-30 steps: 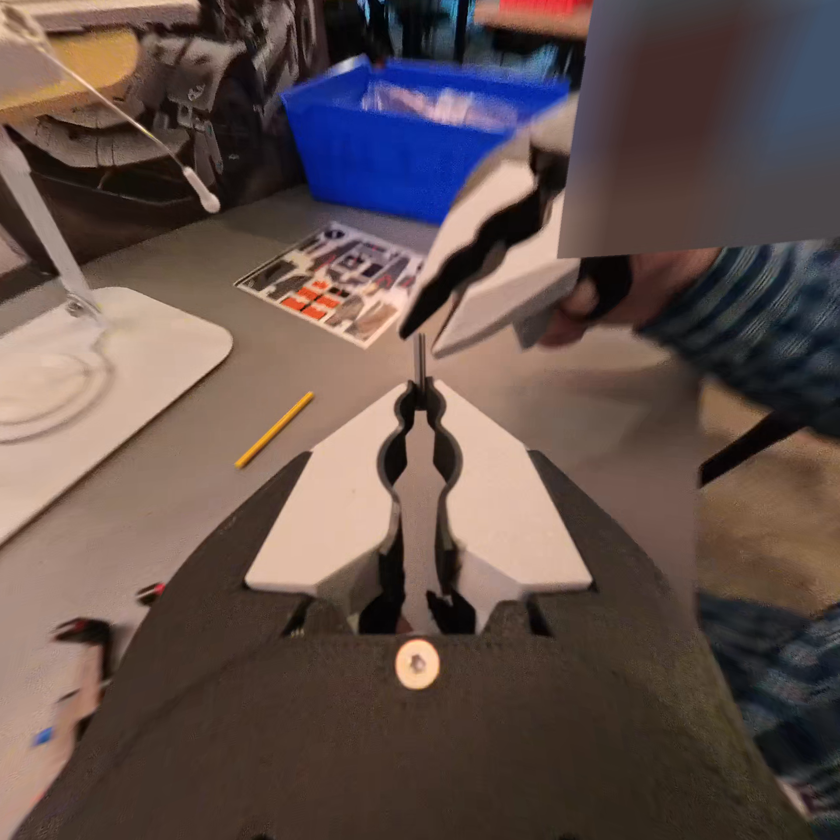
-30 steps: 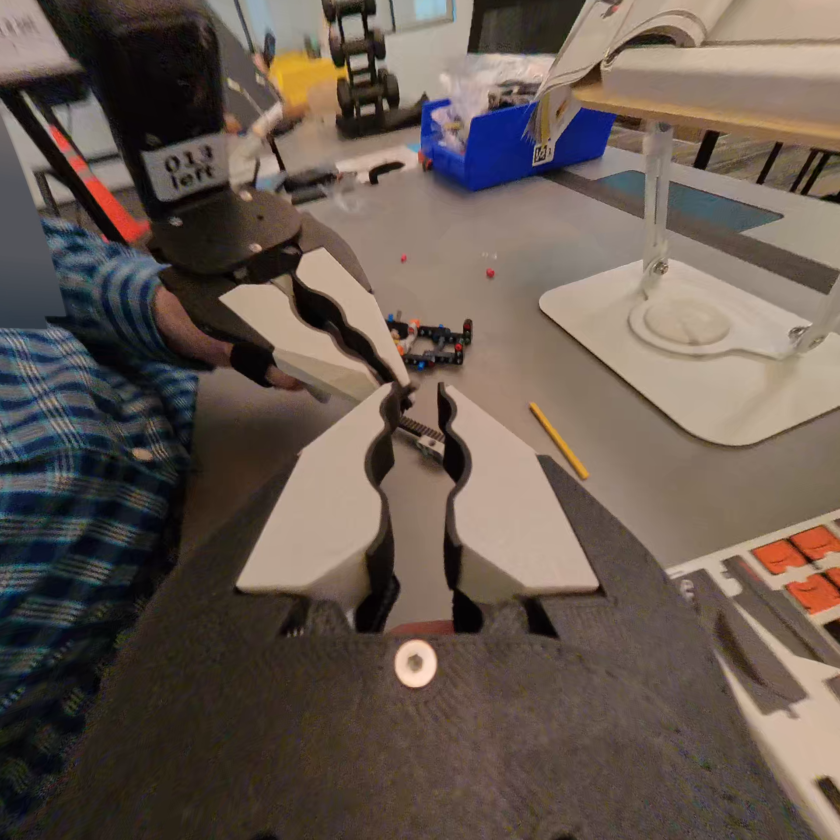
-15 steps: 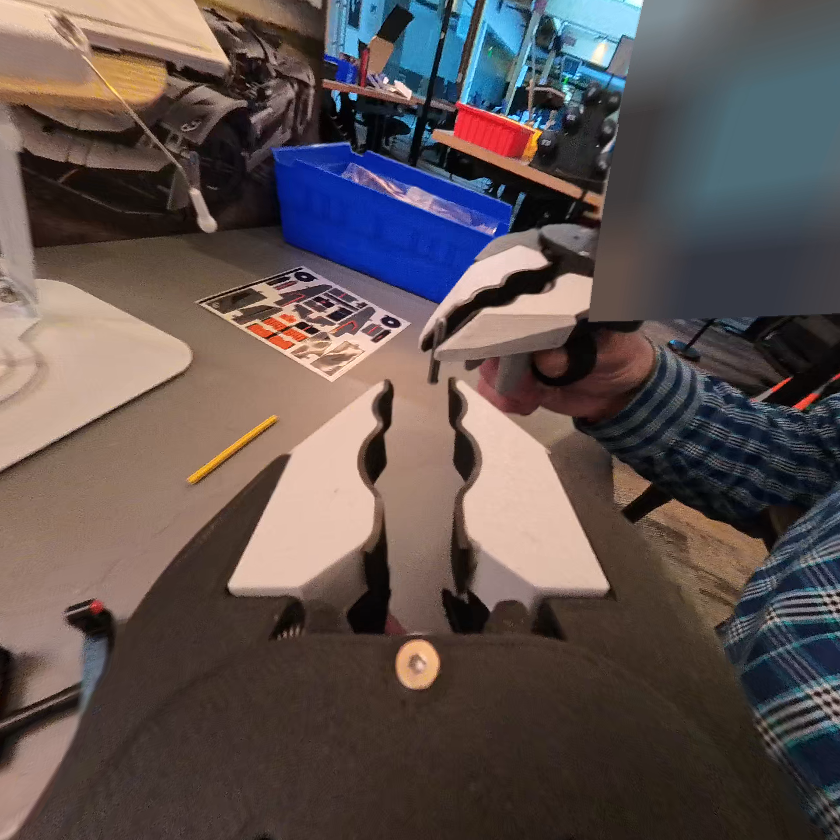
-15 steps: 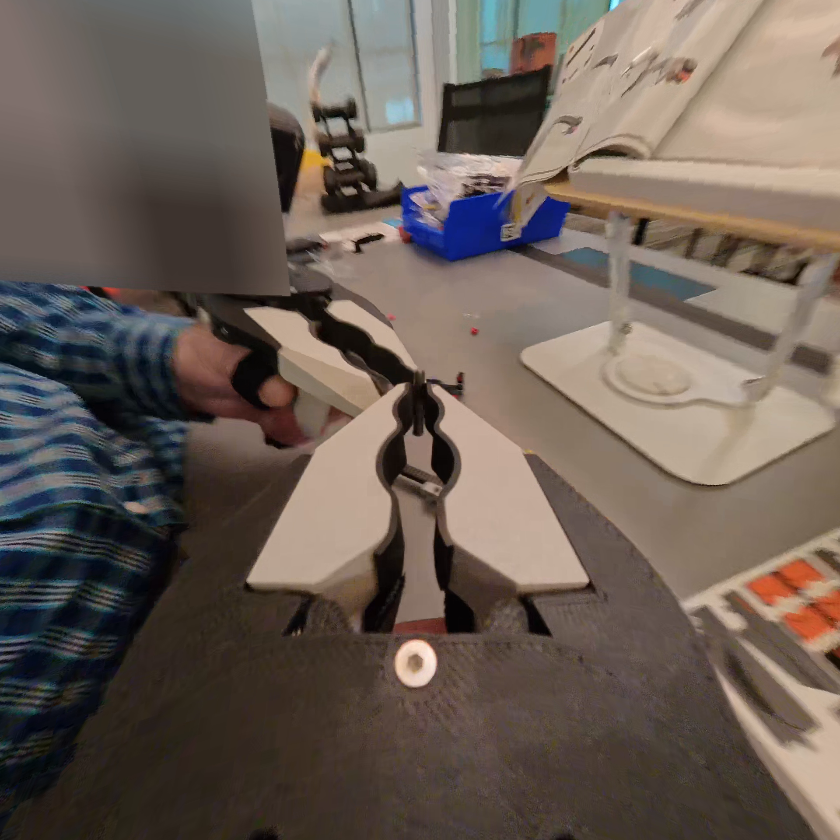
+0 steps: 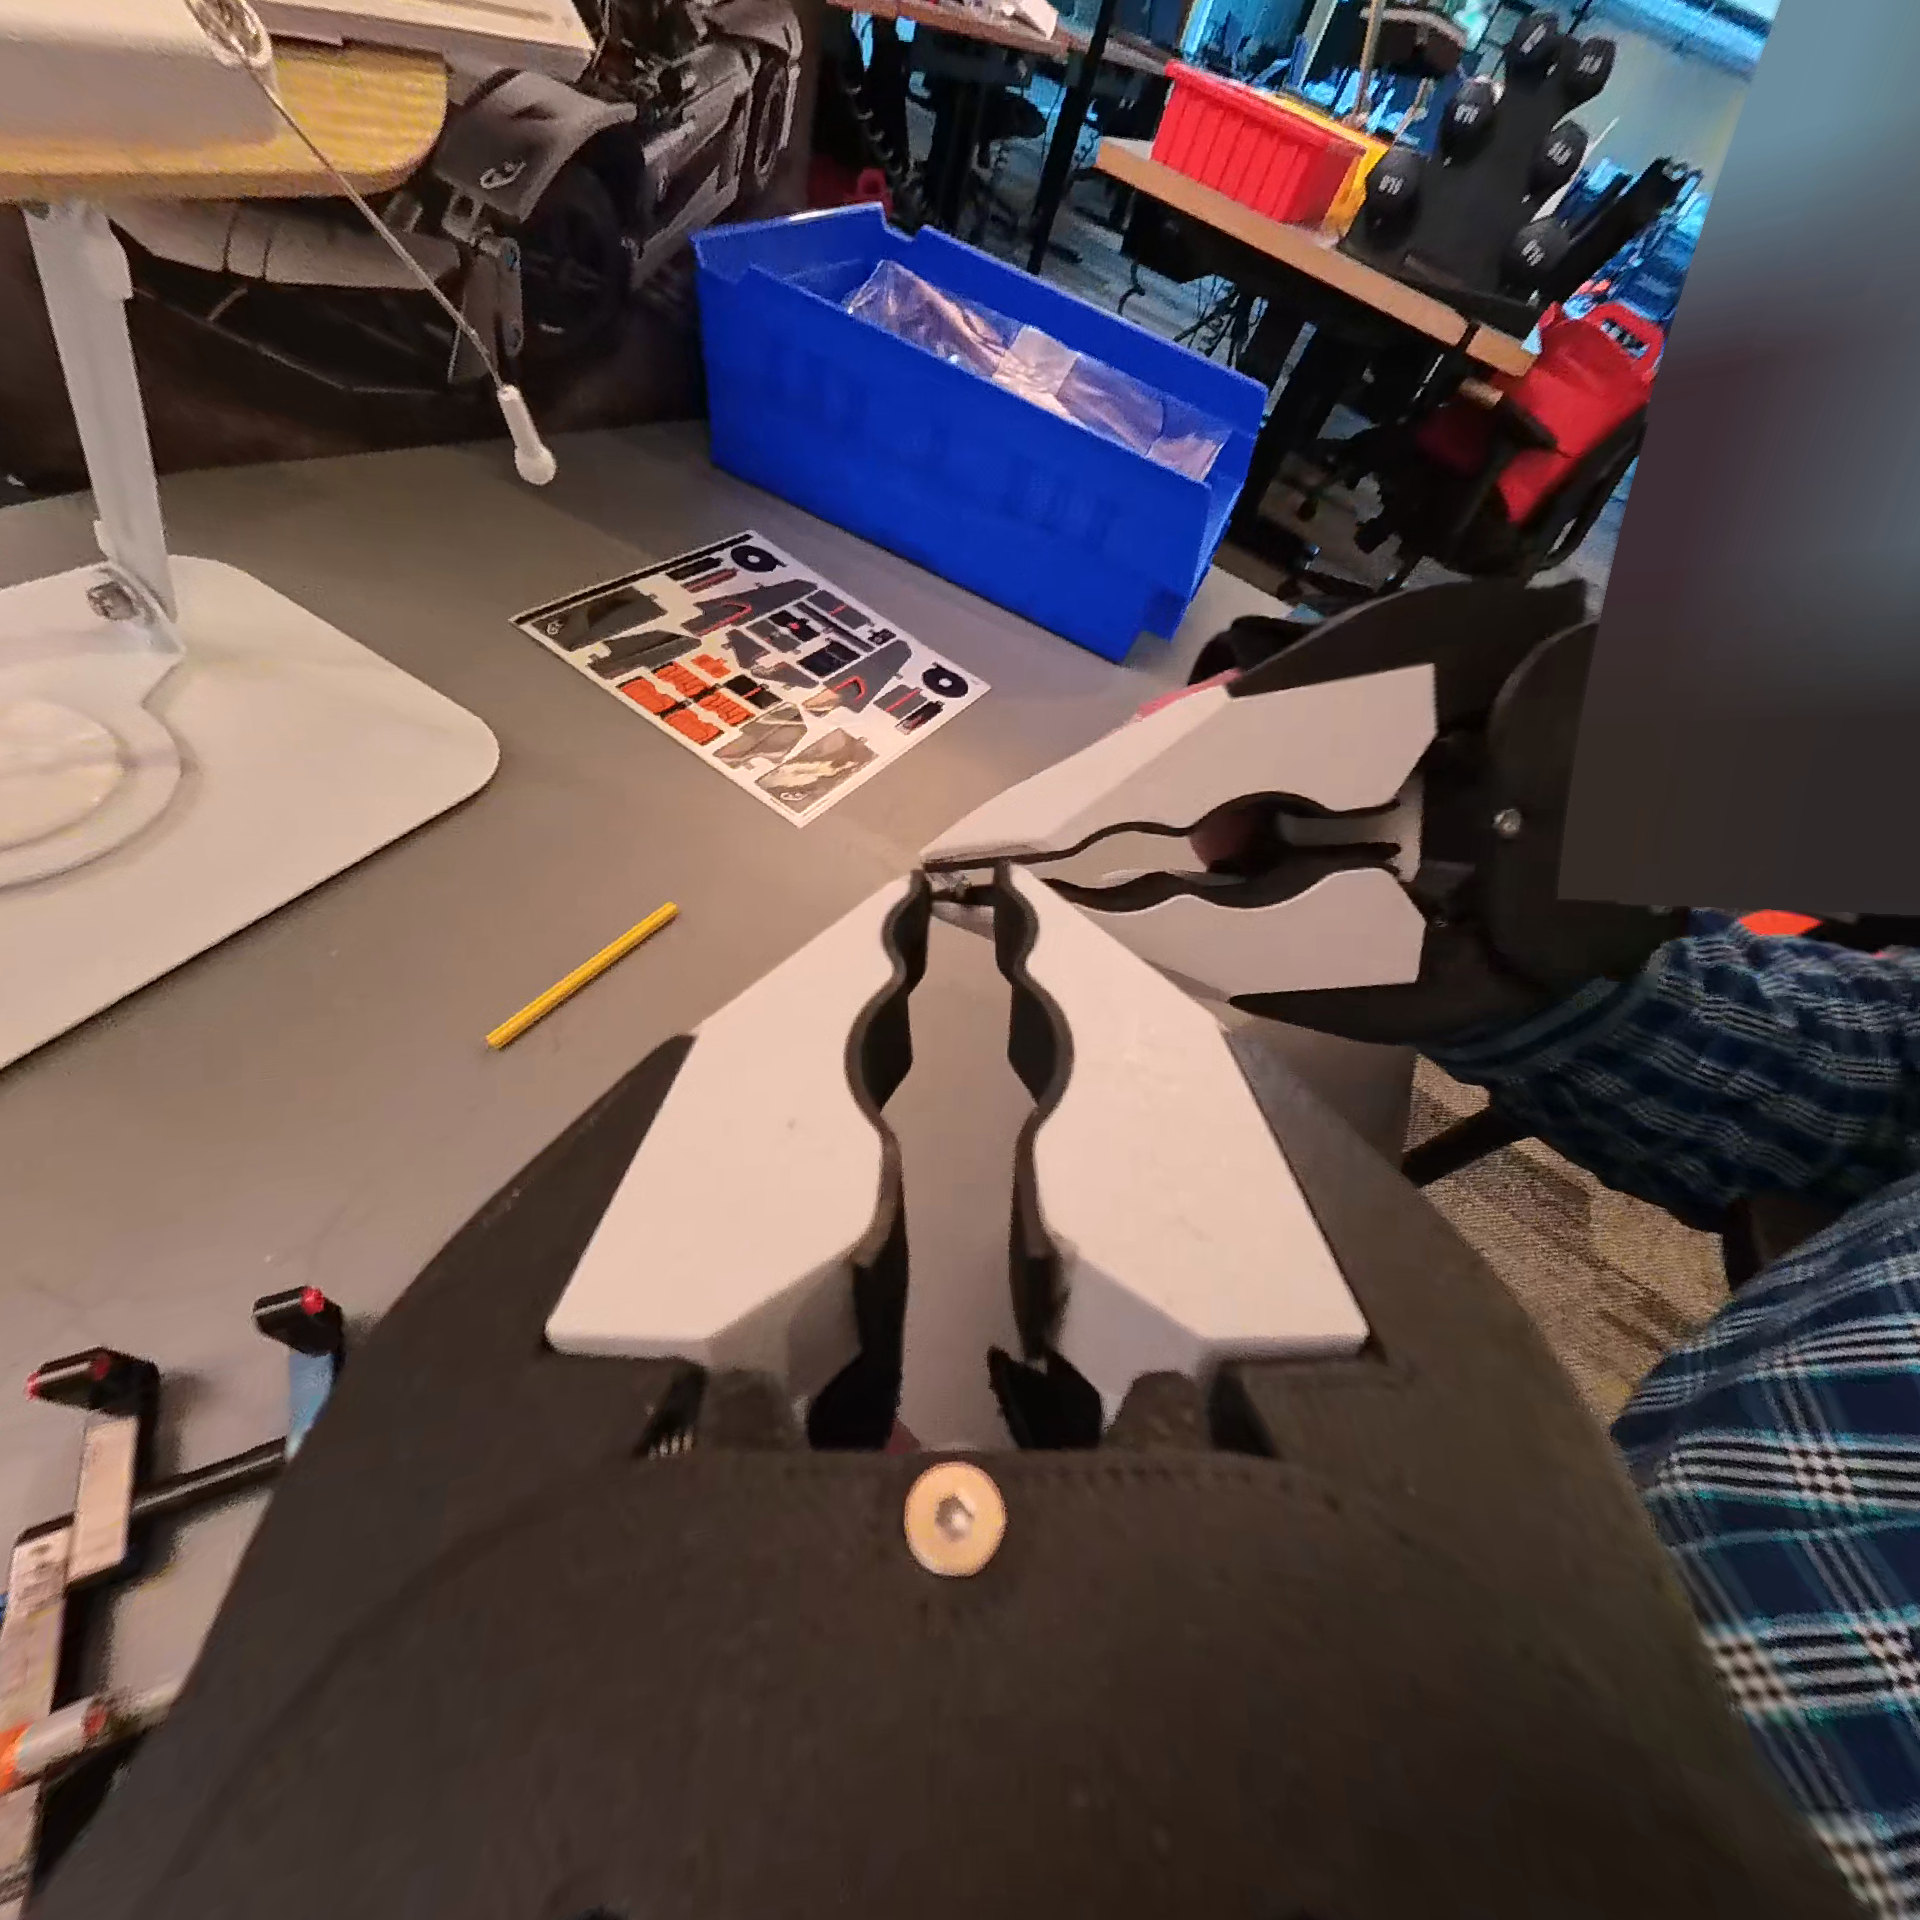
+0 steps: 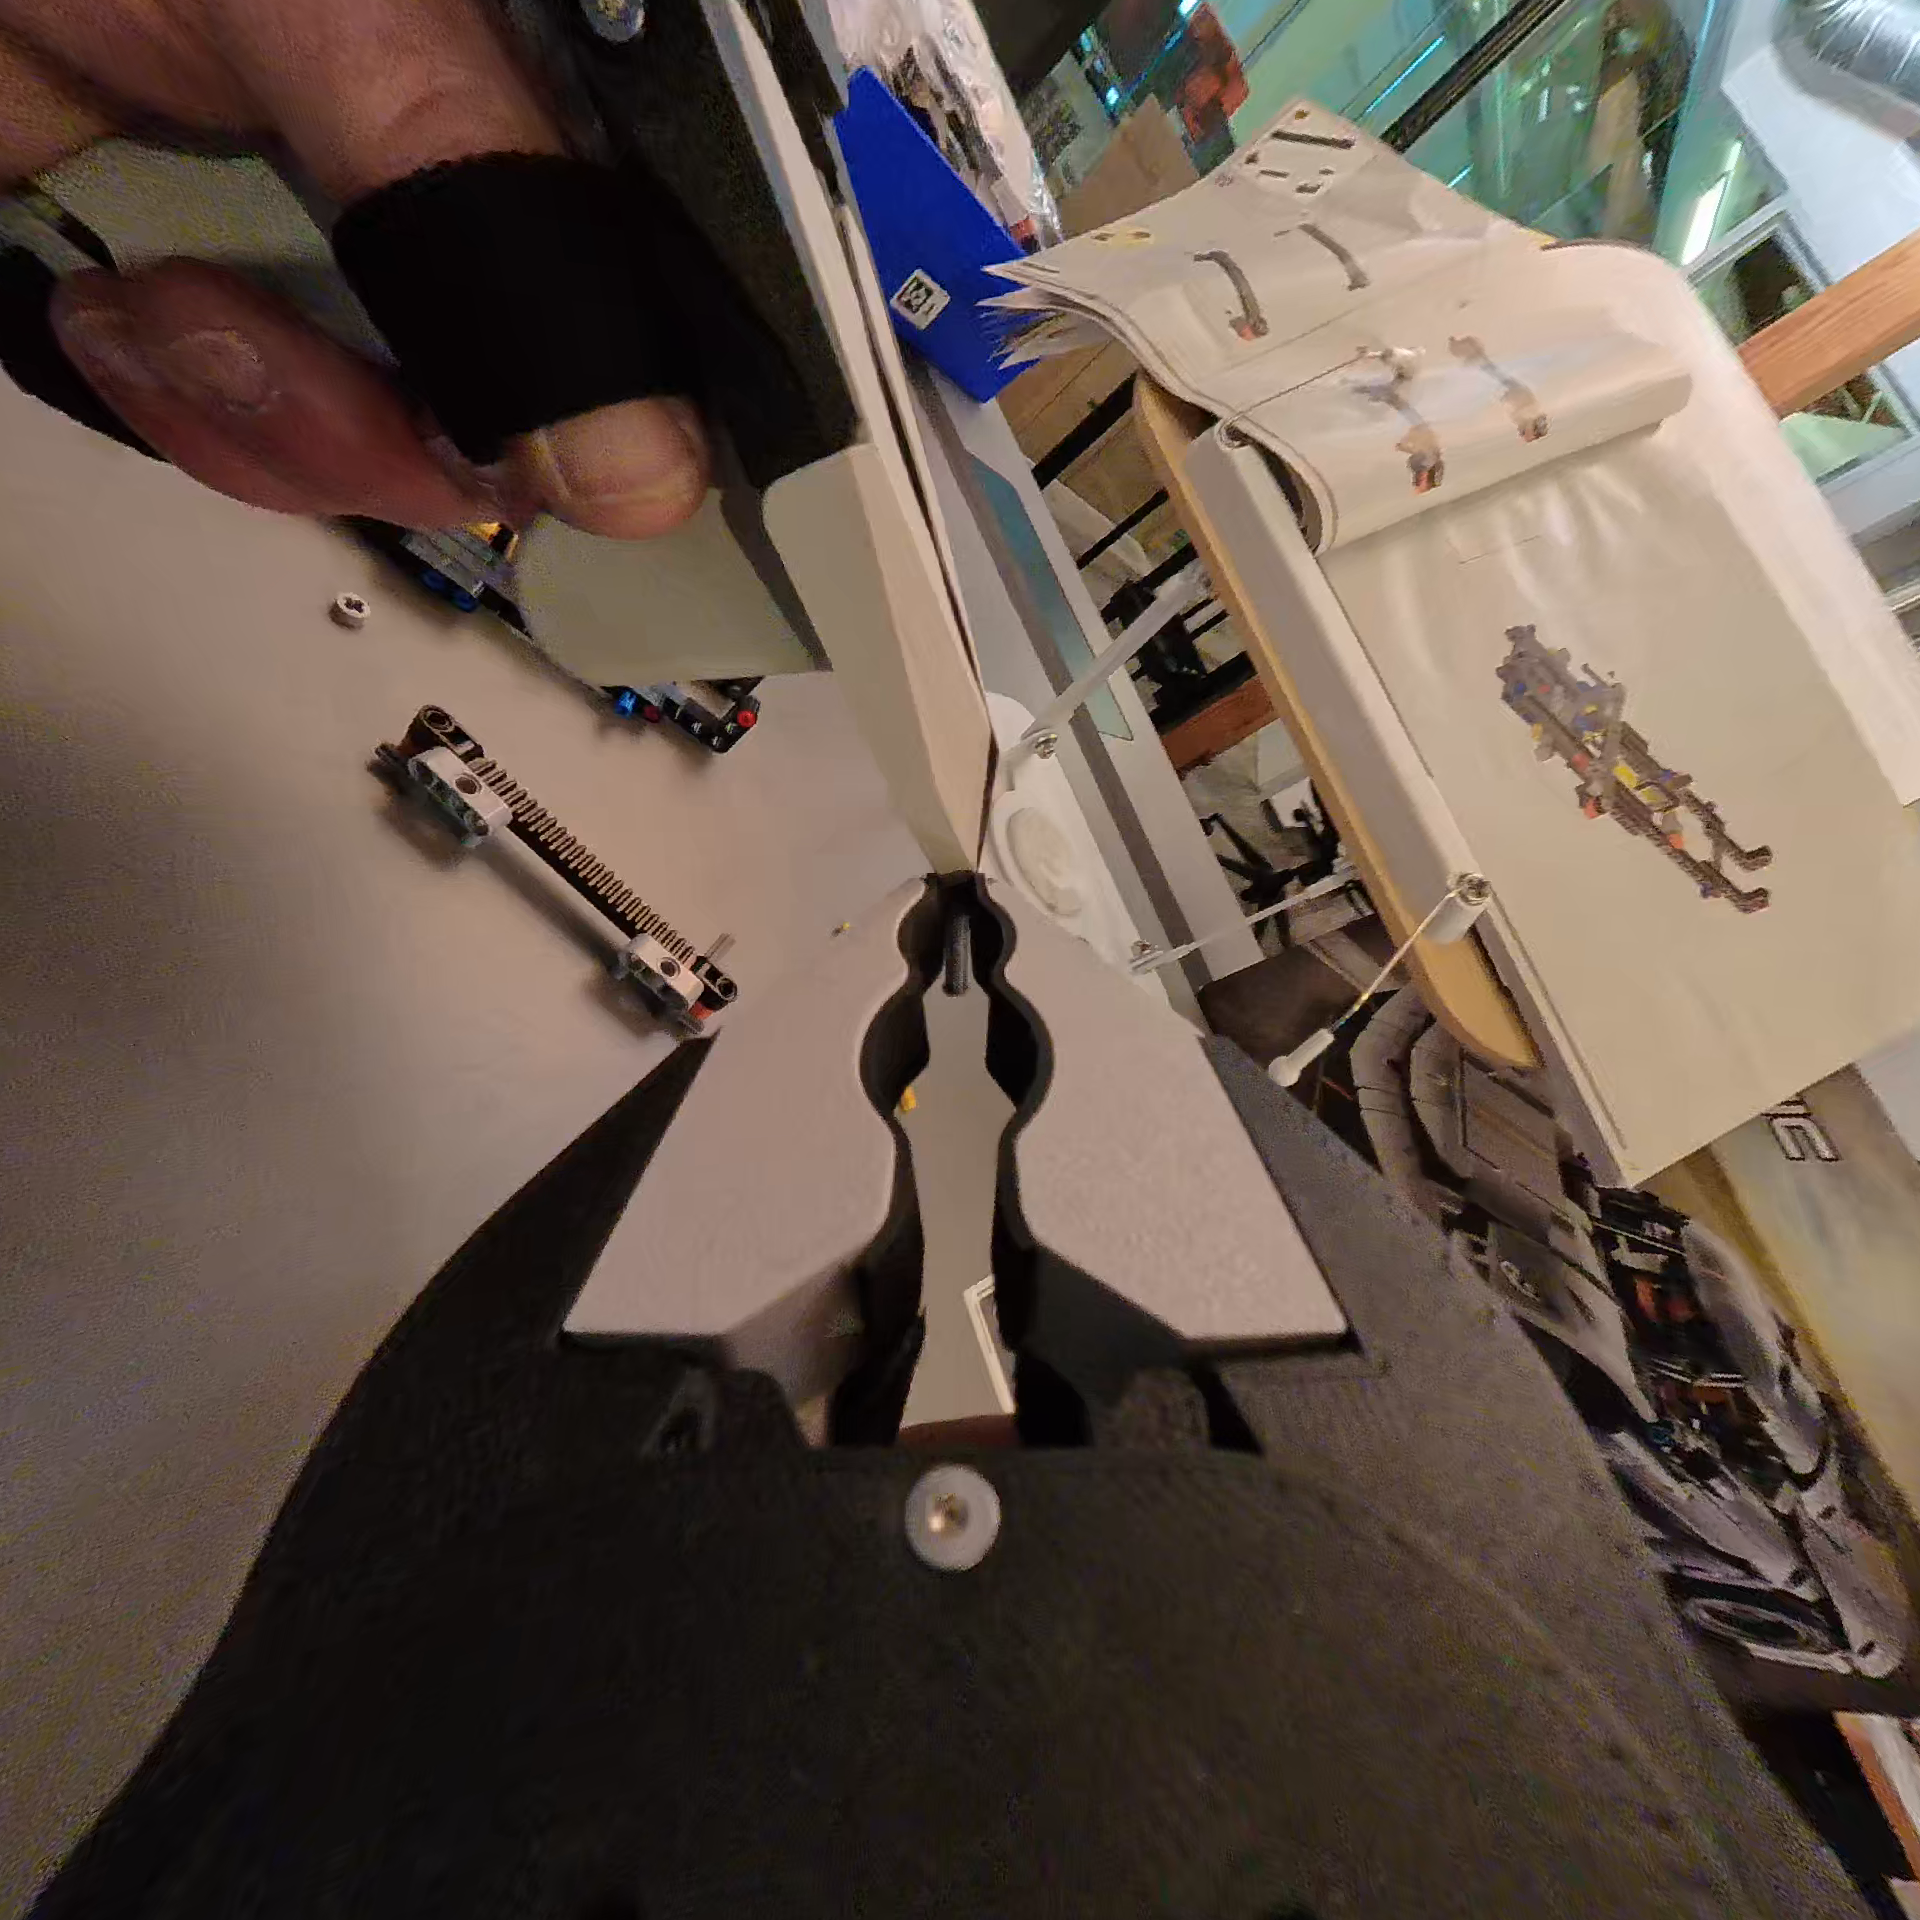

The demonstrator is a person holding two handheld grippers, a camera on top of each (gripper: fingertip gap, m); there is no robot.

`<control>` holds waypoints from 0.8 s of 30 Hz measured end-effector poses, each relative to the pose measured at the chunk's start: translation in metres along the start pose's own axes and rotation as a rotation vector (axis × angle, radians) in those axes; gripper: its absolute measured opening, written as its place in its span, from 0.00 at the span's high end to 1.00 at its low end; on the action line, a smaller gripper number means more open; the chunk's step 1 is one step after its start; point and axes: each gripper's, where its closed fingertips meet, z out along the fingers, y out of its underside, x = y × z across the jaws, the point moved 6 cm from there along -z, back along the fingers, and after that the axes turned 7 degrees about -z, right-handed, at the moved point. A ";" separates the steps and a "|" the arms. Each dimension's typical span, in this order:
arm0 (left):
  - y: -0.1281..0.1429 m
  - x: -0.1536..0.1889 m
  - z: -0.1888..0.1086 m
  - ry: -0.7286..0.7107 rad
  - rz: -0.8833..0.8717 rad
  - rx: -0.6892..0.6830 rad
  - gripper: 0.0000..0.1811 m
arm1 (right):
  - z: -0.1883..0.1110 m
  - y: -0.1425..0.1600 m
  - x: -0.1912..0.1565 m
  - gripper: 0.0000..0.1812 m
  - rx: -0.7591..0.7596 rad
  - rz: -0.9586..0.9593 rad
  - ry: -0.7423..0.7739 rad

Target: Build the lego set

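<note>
Bare grey table [image 5: 312, 1091] is seen between the yellow stick [image 5: 582, 975] and sticker sheet [image 5: 753, 675]. The right gripper [image 6: 954, 883] is clenched on a small dark axle [image 6: 956, 956]; the left gripper [image 5: 958, 883], slightly parted, meets it tip to tip. The toothed rack assembly [image 6: 561, 862] lies apart on the table; the axle's tip is hidden between fingertips.

A grey table [image 5: 312, 1091] carries a yellow stick [image 5: 582, 975], sticker sheet [image 5: 748, 675], and blue bin [image 5: 966, 457].

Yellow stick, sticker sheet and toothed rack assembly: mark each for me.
yellow stick [image 5: 582, 975], left wrist view, mid-length.
sticker sheet [image 5: 750, 675], left wrist view, centre of sheet.
toothed rack assembly [image 6: 566, 857], right wrist view, middle of the teeth.
</note>
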 end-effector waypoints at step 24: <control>0.011 -0.005 -0.023 0.308 -0.266 -0.048 0.99 | -0.010 -0.007 -0.010 1.00 0.143 0.060 -0.147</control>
